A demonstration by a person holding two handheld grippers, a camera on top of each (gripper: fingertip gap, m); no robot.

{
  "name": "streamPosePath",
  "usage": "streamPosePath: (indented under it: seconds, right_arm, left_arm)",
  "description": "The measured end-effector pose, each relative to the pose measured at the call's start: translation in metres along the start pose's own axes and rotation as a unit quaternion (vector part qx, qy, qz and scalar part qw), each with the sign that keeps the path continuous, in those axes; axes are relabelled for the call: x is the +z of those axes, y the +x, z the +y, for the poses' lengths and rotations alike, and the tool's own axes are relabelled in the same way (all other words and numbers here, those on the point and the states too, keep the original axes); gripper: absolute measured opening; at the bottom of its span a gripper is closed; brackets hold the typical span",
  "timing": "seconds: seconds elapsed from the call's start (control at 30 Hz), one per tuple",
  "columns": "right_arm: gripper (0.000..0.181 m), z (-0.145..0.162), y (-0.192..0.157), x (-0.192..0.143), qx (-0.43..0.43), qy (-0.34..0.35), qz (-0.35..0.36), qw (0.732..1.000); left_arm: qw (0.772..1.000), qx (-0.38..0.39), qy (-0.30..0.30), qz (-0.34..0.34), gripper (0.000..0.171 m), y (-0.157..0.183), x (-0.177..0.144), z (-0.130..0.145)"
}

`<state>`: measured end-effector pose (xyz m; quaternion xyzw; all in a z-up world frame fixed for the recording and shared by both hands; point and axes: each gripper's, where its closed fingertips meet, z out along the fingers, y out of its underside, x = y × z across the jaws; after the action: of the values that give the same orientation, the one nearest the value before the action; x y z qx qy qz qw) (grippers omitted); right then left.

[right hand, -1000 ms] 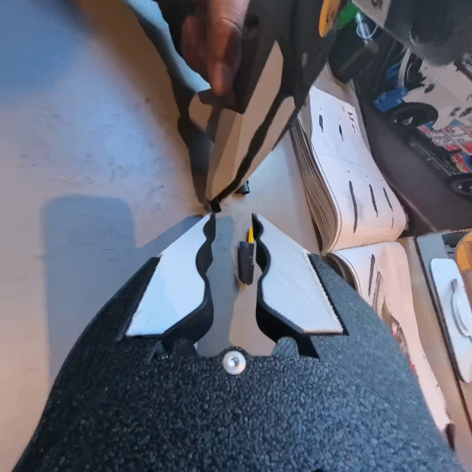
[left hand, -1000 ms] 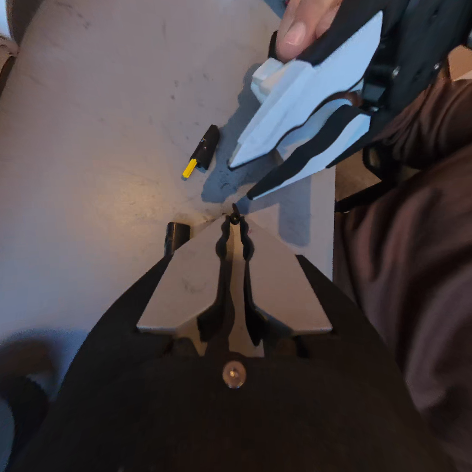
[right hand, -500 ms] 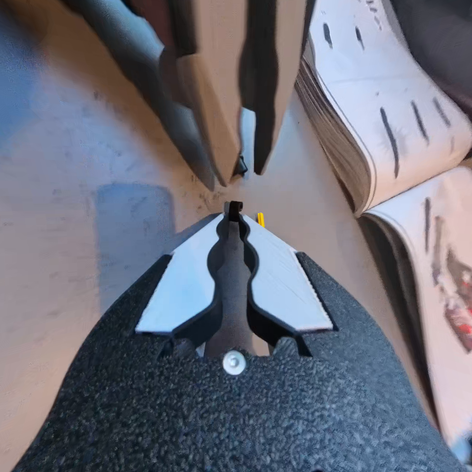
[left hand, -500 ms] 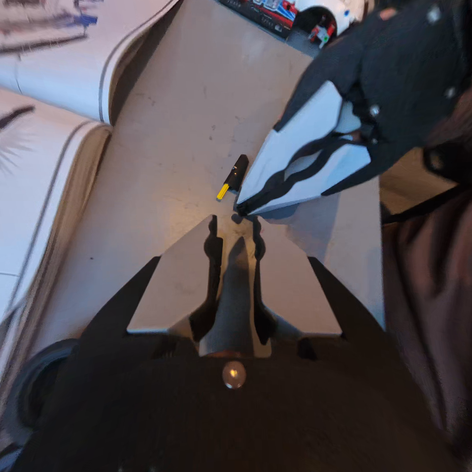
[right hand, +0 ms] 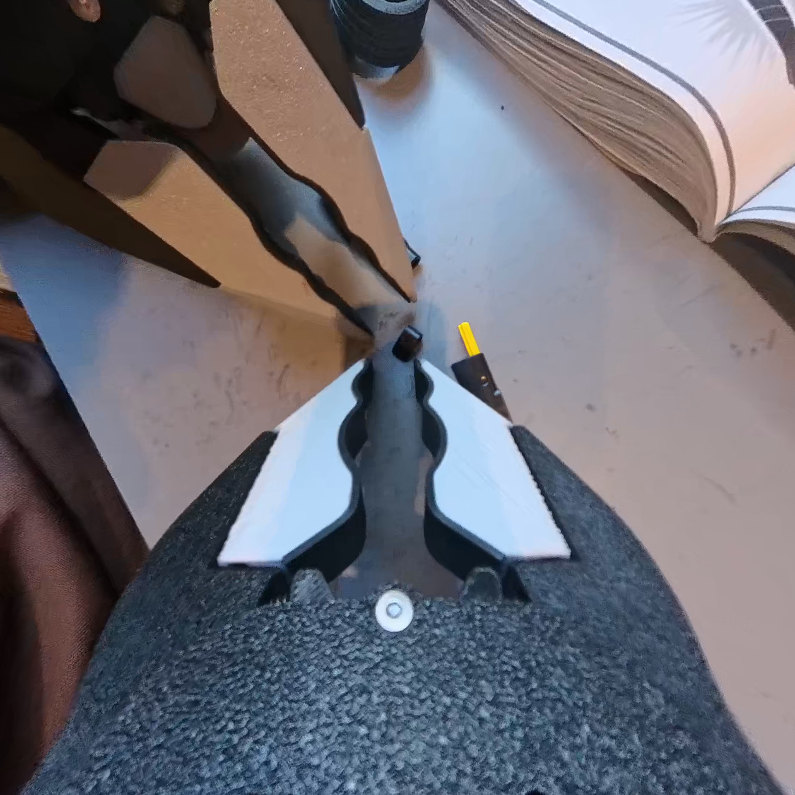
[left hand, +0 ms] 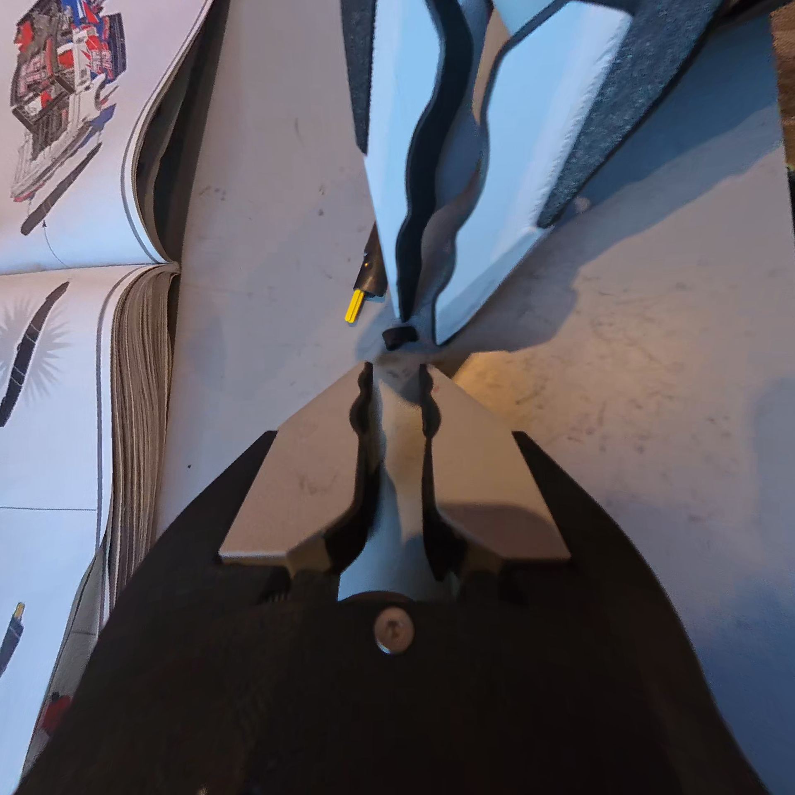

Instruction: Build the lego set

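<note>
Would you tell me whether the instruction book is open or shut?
Open: the instruction book lies spread on the table, printed pages facing up either side of its spine.

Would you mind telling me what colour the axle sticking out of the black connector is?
Yellow axle; it shows best in the right wrist view.

Your two grippers met tip to tip over the table [left hand: 645, 387]. A small connector piece [left hand: 399, 337] lay between your left gripper [left hand: 393, 370] and right gripper [left hand: 419, 331]. The pin-and-axle piece [left hand: 365, 284] lay just left of it, the open instruction book [left hand: 64, 301] farther left.
</note>
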<state>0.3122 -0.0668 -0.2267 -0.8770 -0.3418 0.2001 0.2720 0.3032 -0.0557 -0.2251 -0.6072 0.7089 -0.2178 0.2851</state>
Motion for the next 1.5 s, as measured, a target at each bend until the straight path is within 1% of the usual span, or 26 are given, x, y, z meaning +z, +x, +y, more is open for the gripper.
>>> streamPosePath:
  seconds: [0.07, 0.1, 0.17, 0.23, 0.3, 0.43, 0.47, 0.53, 0.6, 0.63, 0.7, 0.77, 0.9, 0.97, 1.07, 1.1, 1.17, 1.2, 1.33, 1.4, 1.5]
  right_arm:
    - [0.018, 0.002, 0.001, -0.005, -0.014, -0.002, 0.01, 1.0]
    - [0.017, 0.001, 0.006, -0.009, -0.031, 0.001, 0.028, 0.999]
    - [0.015, 0.0, 0.024, -0.02, -0.067, 0.008, 0.074, 0.995]
    - [0.017, -0.002, 0.037, -0.025, -0.084, 0.012, 0.087, 0.993]
    - [0.023, -0.001, 0.044, -0.024, -0.088, 0.011, 0.074, 0.993]
    - [0.027, 0.004, 0.038, -0.012, -0.134, 0.004, 0.031, 0.99]
    - [0.021, 0.003, 0.036, -0.01, -0.142, 0.008, 0.017, 0.99]
    - [0.021, 0.003, 0.037, -0.009, -0.15, 0.008, 0.004, 0.989]
    - [0.012, 0.004, 0.032, -0.008, -0.165, 0.009, -0.028, 0.986]
    - [0.012, 0.004, 0.032, -0.008, -0.176, 0.013, -0.034, 0.984]
    - [0.012, 0.004, 0.031, -0.009, -0.204, 0.021, -0.041, 0.978]
    - [0.012, 0.006, 0.031, -0.011, -0.239, 0.027, -0.043, 0.97]
    - [0.012, 0.009, 0.027, -0.016, -0.324, 0.042, -0.037, 0.944]
    - [0.012, 0.009, 0.023, -0.017, -0.347, 0.045, -0.048, 0.936]
    - [0.012, 0.011, 0.021, -0.016, -0.366, 0.033, -0.059, 0.928]
    - [0.012, 0.011, 0.021, -0.016, -0.37, 0.03, -0.062, 0.926]
    - [0.012, 0.01, 0.022, -0.017, -0.37, 0.029, -0.064, 0.926]
    - [0.012, 0.009, 0.021, -0.017, -0.366, 0.033, -0.068, 0.927]
    - [0.012, 0.006, 0.021, -0.018, -0.36, 0.04, -0.074, 0.929]
    - [0.012, 0.005, 0.023, -0.016, -0.351, 0.038, -0.07, 0.933]
    - [0.012, 0.006, 0.026, -0.012, -0.336, 0.031, -0.066, 0.939]
  left_arm:
    - [1.0, -0.006, 0.003, 0.006, 0.019, 0.0, -0.001, -0.001]
    - [1.0, -0.006, 0.005, 0.005, 0.019, 0.0, -0.002, -0.002]
    - [1.0, -0.005, 0.009, 0.001, 0.019, 0.0, -0.005, -0.002]
    - [1.0, -0.012, 0.013, 0.005, 0.02, 0.001, -0.007, -0.003]
    - [0.999, -0.034, 0.015, 0.014, 0.021, 0.002, -0.006, -0.005]
    - [0.997, -0.075, 0.017, 0.03, 0.024, 0.003, -0.002, -0.012]
    - [0.996, -0.079, 0.015, 0.029, 0.024, 0.003, -0.001, -0.012]
    - [0.996, -0.087, 0.002, 0.025, 0.024, 0.001, 0.004, -0.009]
    - [0.995, -0.093, -0.011, 0.03, 0.026, 0.002, 0.009, -0.008]
    - [0.995, -0.095, -0.007, 0.033, 0.026, 0.003, 0.011, -0.01]
    - [0.995, -0.095, -0.009, 0.034, 0.024, 0.002, 0.013, -0.012]
    - [0.996, -0.08, -0.013, 0.024, 0.012, 0.0, 0.014, -0.012]
    - [0.997, -0.075, -0.002, 0.031, 0.012, 0.001, 0.012, -0.01]
    - [0.997, -0.059, 0.01, 0.041, 0.011, 0.003, 0.012, -0.011]
    - [0.997, -0.041, 0.021, 0.066, 0.011, 0.006, 0.012, -0.011]
    - [0.997, -0.028, 0.019, 0.064, 0.013, 0.005, 0.011, -0.01]
    - [0.999, -0.013, 0.011, 0.042, 0.029, -0.001, 0.008, -0.008]
    - [0.999, -0.014, 0.009, 0.043, 0.035, 0.0, 0.005, -0.008]
    - [0.998, -0.033, 0.012, 0.044, 0.034, 0.0, -0.007, -0.011]
    - [0.998, -0.036, 0.019, 0.042, 0.029, -0.003, -0.009, -0.013]
    - [0.998, -0.045, -0.002, 0.031, 0.031, -0.011, -0.003, -0.006]
